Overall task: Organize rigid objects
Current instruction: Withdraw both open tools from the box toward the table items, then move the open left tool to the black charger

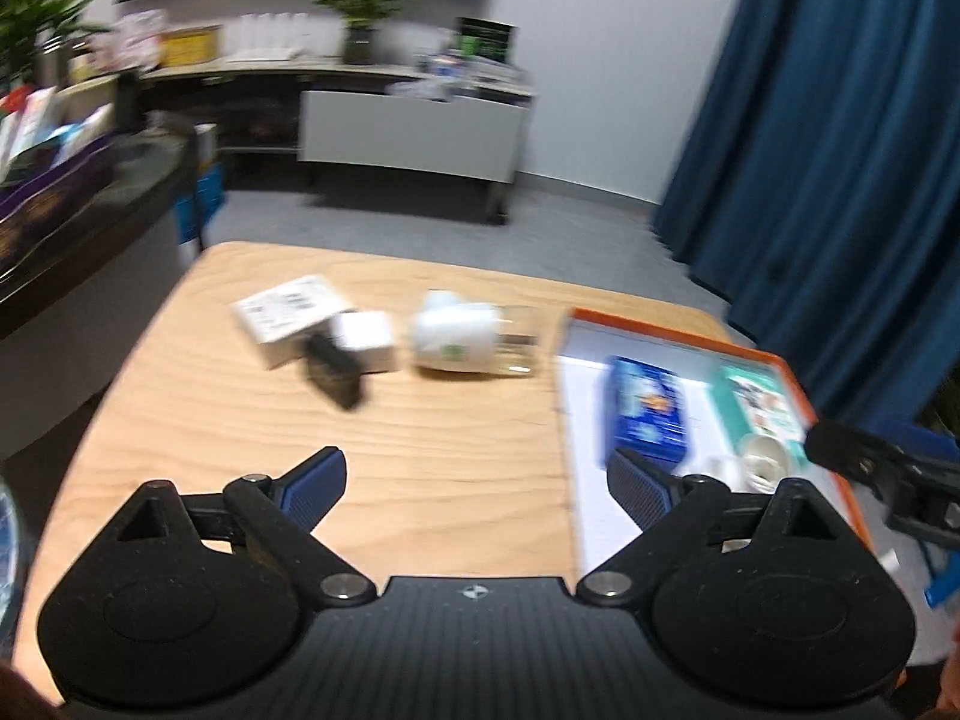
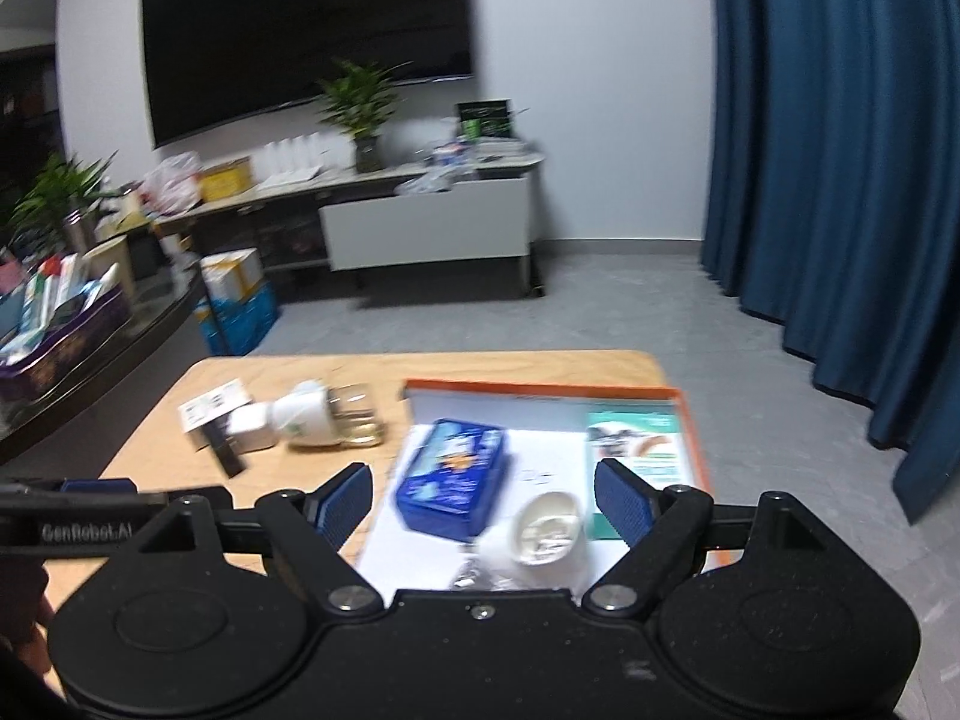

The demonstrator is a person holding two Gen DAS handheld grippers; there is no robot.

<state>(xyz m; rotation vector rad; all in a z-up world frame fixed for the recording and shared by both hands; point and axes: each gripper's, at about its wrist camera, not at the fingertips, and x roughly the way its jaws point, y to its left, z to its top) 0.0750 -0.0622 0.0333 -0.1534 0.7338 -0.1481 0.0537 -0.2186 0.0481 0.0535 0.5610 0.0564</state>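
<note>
Nearest, the left gripper (image 1: 477, 474) hangs over the pale wooden table (image 1: 420, 450) with jaws wide apart and nothing between them; the right gripper (image 2: 483, 498) is likewise spread and empty, poised above the near end of the orange-rimmed white tray (image 2: 690, 414).

Inside the tray, closest to the right gripper, lies a small round white tub (image 2: 549, 528) with a crumpled clear wrapper (image 2: 474, 576) just beside it; behind these rests a blue rectangular tin with printed lid (image 2: 453, 477); a teal and white flat packet (image 2: 639, 450) lies along the tray's right side. These items appear already sorted.

Further out, on the bare table left of the tray, a loose cluster is not yet stowed: a black oblong block (image 1: 333, 375) lies nearest; touching it behind are a small white cube box (image 1: 366, 339) and a white labelled carton (image 1: 288, 315); to their right a white mug with a green mark (image 1: 453, 339) lies on its side against a clear glass tumbler (image 1: 519, 339). Blur prevents finer reading of labels.

Judgement: the work stands between placements, roughly midway; both tools are free. The next move calls for the left gripper to advance to the cluster, the black block being the nearest candidate, align its jaws across the narrow sides, close, and carry it to open floor in the tray.
</note>
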